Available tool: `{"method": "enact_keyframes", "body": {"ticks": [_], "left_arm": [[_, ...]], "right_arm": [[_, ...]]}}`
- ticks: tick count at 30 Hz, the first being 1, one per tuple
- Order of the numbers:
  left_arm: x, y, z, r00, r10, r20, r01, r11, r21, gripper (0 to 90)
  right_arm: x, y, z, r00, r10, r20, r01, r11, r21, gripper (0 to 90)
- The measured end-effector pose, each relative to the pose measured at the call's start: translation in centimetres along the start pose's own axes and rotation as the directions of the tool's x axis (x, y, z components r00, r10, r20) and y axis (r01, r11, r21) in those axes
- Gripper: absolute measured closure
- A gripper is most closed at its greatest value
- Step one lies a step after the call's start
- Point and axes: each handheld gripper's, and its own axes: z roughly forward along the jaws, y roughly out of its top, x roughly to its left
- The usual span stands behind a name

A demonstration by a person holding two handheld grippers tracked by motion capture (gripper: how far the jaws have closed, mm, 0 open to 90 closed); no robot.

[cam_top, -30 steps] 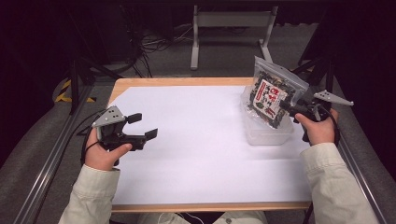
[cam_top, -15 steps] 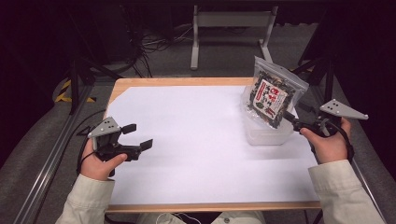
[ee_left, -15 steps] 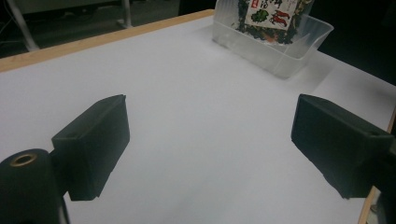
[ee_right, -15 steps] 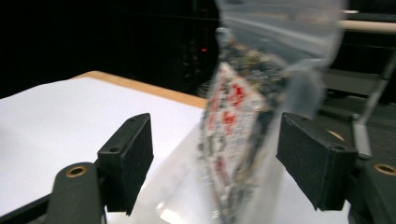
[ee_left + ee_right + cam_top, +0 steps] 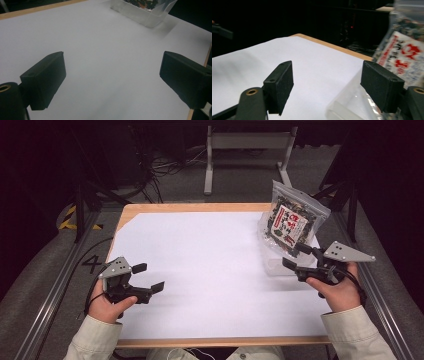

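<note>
High view: propping the snack pouch [image 5: 292, 222] upright in the clear tub [image 5: 274, 266] at the far right of the tabletop [image 5: 210, 265], label facing the person, probably leaning on the tub wall to stay standing. Holding the right tongs [image 5: 294, 256] just beside the tub's near corner, parted and carrying nothing, seemingly letting the pouch stand by itself. Parking the left tongs [image 5: 151, 277] low by the near left edge, well apart from the pouch, parted and empty, apparently keeping out of the way.

Left gripper view: looking across bare white tabletop between two widely separated pads, with the clear tub [image 5: 142, 17] far off at the top.

Right gripper view: framing the tub's corner [image 5: 352, 105] and the pouch label [image 5: 407, 57] past the right-hand pad, not touching either as far as can be told.

Comparing with the earlier high views: drawing the right tongs back from the pouch's front toward the person and the table's right edge; sinking the left tongs nearer the near edge; having just been widening both pairs, the left more, with nothing between them; leaving pouch and tub where they were.
</note>
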Motion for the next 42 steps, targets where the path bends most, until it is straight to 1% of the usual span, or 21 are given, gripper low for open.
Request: {"method": "enact_keyframes", "body": {"ticks": [2, 5, 6, 8, 10, 13, 15, 16, 17, 18, 19, 22, 24, 26, 28, 32, 35, 36, 37, 38, 42], "left_arm": [[0.1, -0.5, 0.4, 0.9997, 0.006, 0.022, -0.006, 0.9999, 0.009, 6.5], [0.1, -0.8, 0.8, 0.9995, 0.0, 0.033, 0.0, 0.9999, 0.017, 5.7], [0.1, -0.8, 0.8, 0.9995, 0.0, 0.033, 0.0, 0.9999, 0.017, 5.3], [0.3, -1.0, 1.0, 0.9993, 0.005, 0.038, -0.005, 0.9999, 0.009, 4.6], [0.5, -1.2, 1.0, 0.9995, 0.009, 0.029, -0.01, 1.0, 0.002, 2.3], [0.7, -1.5, 1.0, 0.9996, -0.016, 0.023, 0.017, 0.9997, -0.015, 1.8], [0.9, -1.5, 1.0, 0.9998, -0.01, 0.018, 0.01, 0.9996, -0.026, 1.8], [0.9, -1.7, 1.1, 0.9996, -0.017, 0.021, 0.018, 0.999, -0.041, 1.8], [1.0, -1.8, 1.1, 0.9996, -0.011, 0.026, 0.012, 0.999, -0.044, 1.8], [1.0, -1.9, 1.2, 0.9994, -0.01, 0.033, 0.012, 0.9989, -0.046, 1.7], [1.0, -2.1, 1.4, 0.9993, -0.012, 0.036, 0.014, 0.9975, -0.069, 1.7], [1.1, -2.3, 1.7, 0.9995, -0.007, 0.031, 0.009, 0.9978, -0.066, 1.7], [1.1, -2.6, 1.9, 0.999, -0.021, 0.038, 0.024, 0.9963, -0.082, 1.6], [1.2, -2.8, 2.1, 0.9988, -0.025, 0.043, 0.028, 0.9963, -0.081, 1.7], [1.2, -2.9, 2.3, 0.9989, -0.024, 0.04, 0.027, 0.9965, -0.079, 1.7], [1.1, -3.3, 2.7, 0.9988, -0.04, 0.027, 0.043, 0.9955, -0.085, 1.5], [1.1, -3.6, 2.9, 0.999, -0.035, 0.028, 0.037, 0.9959, -0.083, 1.5], [1.1, -3.7, 3.0, 0.9988, -0.038, 0.029, 0.041, 0.996, -0.08, 1.6], [1.1, -3.8, 3.1, 0.9986, -0.045, 0.029, 0.047, 0.9958, -0.079, 1.6], [1.1, -3.8, 3.1, 0.9988, -0.038, 0.03, 0.041, 0.996, -0.08, 1.6], [1.0, -4.0, 3.3, 0.9986, -0.044, 0.029, 0.046, 0.9963, -0.073, 1.7]], "right_arm": [[0.7, -0.1, 0.5, 0.9992, -0.015, -0.036, 0.015, 1.0, 0.006, 25.7], [1.4, -0.3, 1.1, 0.9974, -0.03, -0.065, 0.031, 1.0, 0.006, 25.0], [1.4, -0.3, 1.1, 0.9974, -0.03, -0.065, 0.031, 1.0, 0.006, 25.0], [1.8, -0.6, 1.5, 0.9959, -0.033, -0.085, 0.033, 0.999, 0.004, 24.8], [2.2, -1.0, 2.0, 0.9946, -0.04, -0.095, 0.04, 0.999, 0.001, 24.5], [2.5, -1.6, 2.6, 0.9939, -0.027, -0.107, 0.026, 1.0, -0.008, 24.2], [2.6, -1.9, 2.9, 0.9936, -0.023, -0.111, 0.021, 1.0, -0.013, 24.2], [2.7, -2.2, 3.2, 0.9932, -0.023, -0.114, 0.022, 1.0, -0.013, 24.1], [2.8, -2.6, 3.6, 0.9905, -0.032, -0.134, 0.031, 0.999, -0.005, 24.1], [2.9, -3.3, 4.1, 0.9898, -0.033, -0.139, 0.033, 0.999, 0.002, 24.2], [2.9, -3.6, 4.3, 0.9892, -0.03, -0.143, 0.031, 1.0, 0.005, 24.1], [3.0, -4.2, 4.7, 0.9879, -0.024, -0.153, 0.026, 1.0, 0.008, 24.2], [3.2, -5.3, 5.6, 0.9863, -0.019, -0.164, 0.024, 0.999, 0.027, 24.2], [3.2, -5.8, 6.0, 0.9857, -0.013, -0.168, 0.02, 0.999, 0.039, 24.3], [3.3, -6.1, 6.2, 0.9859, -0.012, -0.167, 0.02, 0.999, 0.049, 24.4], [3.4, -7.1, 6.7, 0.9875, -0.015, -0.157, 0.029, 0.996, 0.085, 24.4], [3.3, -7.5, 6.9, 0.9885, -0.019, -0.15, 0.034, 0.995, 0.097, 24.2], [3.3, -7.6, 7.0, 0.9886, -0.019, -0.149, 0.036, 0.993, 0.109, 23.7], [3.3, -7.8, 7.1, 0.9882, -0.024, -0.151, 0.045, 0.99, 0.137, 22.9], [3.3, -7.9, 7.3, 0.9882, -0.028, -0.15, 0.052, 0.986, 0.158, 22.5], [3.4, -8.3, 7.7, 0.9883, -0.02, -0.151, 0.051, 0.977, 0.209, 21.2]]}}
